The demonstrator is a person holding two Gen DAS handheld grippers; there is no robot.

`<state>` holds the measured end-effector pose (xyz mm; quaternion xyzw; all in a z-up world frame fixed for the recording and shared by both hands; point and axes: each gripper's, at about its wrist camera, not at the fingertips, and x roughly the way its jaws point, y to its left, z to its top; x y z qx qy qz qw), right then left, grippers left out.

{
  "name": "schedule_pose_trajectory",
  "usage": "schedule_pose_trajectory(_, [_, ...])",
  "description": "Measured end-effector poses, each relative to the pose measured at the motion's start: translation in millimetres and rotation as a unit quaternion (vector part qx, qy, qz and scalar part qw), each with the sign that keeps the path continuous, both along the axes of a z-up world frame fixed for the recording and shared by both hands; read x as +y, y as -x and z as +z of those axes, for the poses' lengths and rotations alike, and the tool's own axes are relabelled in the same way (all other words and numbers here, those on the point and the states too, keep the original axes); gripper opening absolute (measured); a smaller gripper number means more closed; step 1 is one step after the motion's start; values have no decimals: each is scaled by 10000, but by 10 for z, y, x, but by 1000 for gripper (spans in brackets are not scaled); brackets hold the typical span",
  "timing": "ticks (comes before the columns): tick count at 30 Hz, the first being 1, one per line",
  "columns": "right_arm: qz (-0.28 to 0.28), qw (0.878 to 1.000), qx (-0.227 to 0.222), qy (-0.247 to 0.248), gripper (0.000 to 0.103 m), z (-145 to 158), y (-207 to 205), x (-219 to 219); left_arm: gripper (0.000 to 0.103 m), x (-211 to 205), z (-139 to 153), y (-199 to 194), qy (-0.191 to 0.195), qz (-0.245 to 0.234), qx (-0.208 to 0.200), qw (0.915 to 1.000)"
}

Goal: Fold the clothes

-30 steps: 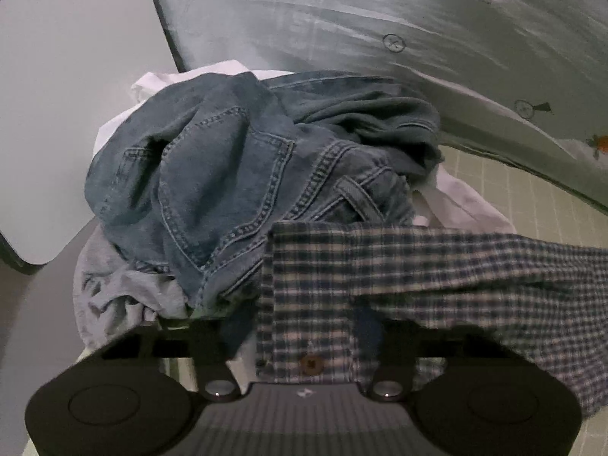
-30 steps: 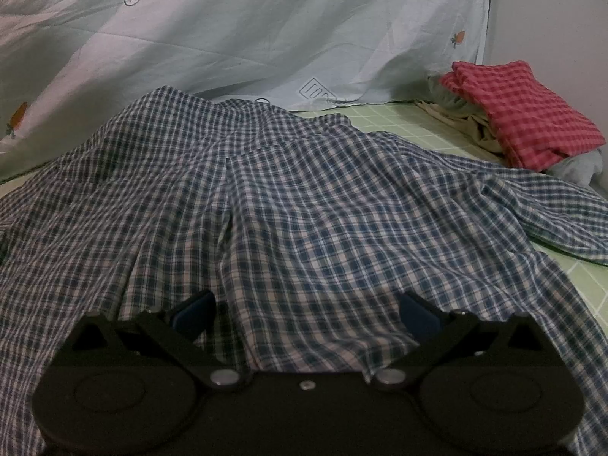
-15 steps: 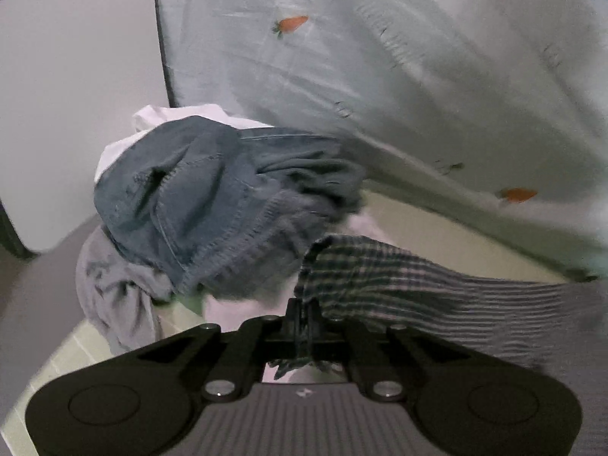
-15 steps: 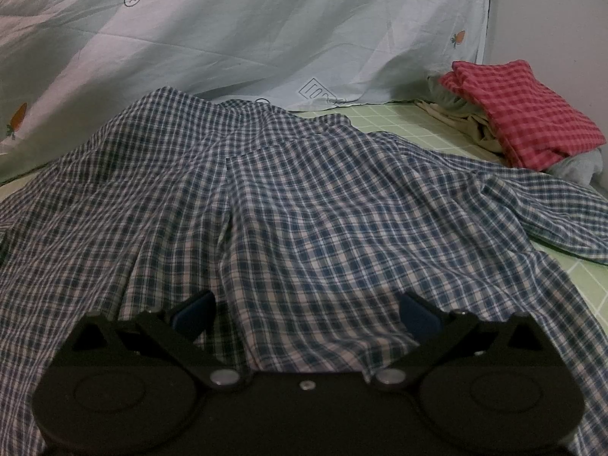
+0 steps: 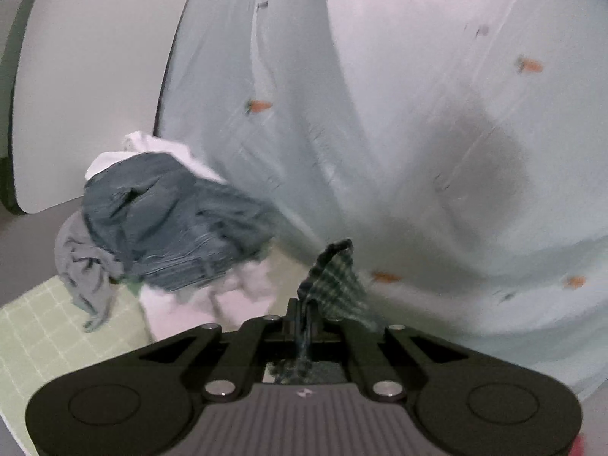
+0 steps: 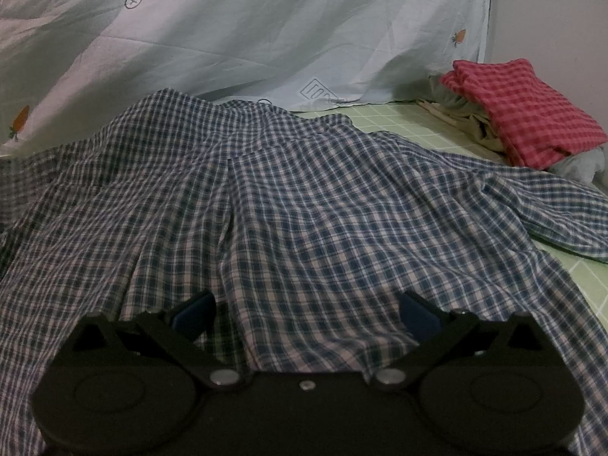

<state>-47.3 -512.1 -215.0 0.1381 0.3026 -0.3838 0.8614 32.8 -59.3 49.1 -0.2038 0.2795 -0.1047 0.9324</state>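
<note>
Only the left wrist view shows the left gripper [image 5: 303,317] clamped on a corner of the blue plaid shirt [image 5: 334,279], lower centre, with one heap of jeans [image 5: 171,224] at centre left; only the right wrist view shows that shirt [image 6: 304,209] spread across the green checked mat [image 6: 410,125], the right gripper [image 6: 307,313] spread wide over it, one folded red plaid garment [image 6: 520,114] upper right; a pale curtain [image 6: 247,26] backs both.
</note>
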Motion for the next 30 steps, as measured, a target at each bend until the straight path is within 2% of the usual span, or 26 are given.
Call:
schedule_pose_trajectory(3, [1,10000,-5,-2,103,-1,5,7,3,5,185,152,150,126,-93,9998])
schedule_pose_trajectory(6, [-6,10000,-5,-2,103,-3,2,9,3,122,83,157,30,504,124,9986])
schedule_pose_trajectory(12, [9,10000,-6,-3,103,-6,7,8,3,443,-710,-103,-555,1201,823,9878])
schedule_pose_trajectory(18, [21,10000,2,-1,103,-12,5,-9,3,655,-1461,-368,-521,1487,1652,9736])
schedule_pose_trajectory(21, [25,10000,6,2,103,-11,3,-6,3,720,-1723,-432,-404,1482,1979,9681])
schedule_pose_trajectory(30, [33,10000,21,16,103,-10,2,-2,4,796,-2256,-722,-701,1505,2676,9491])
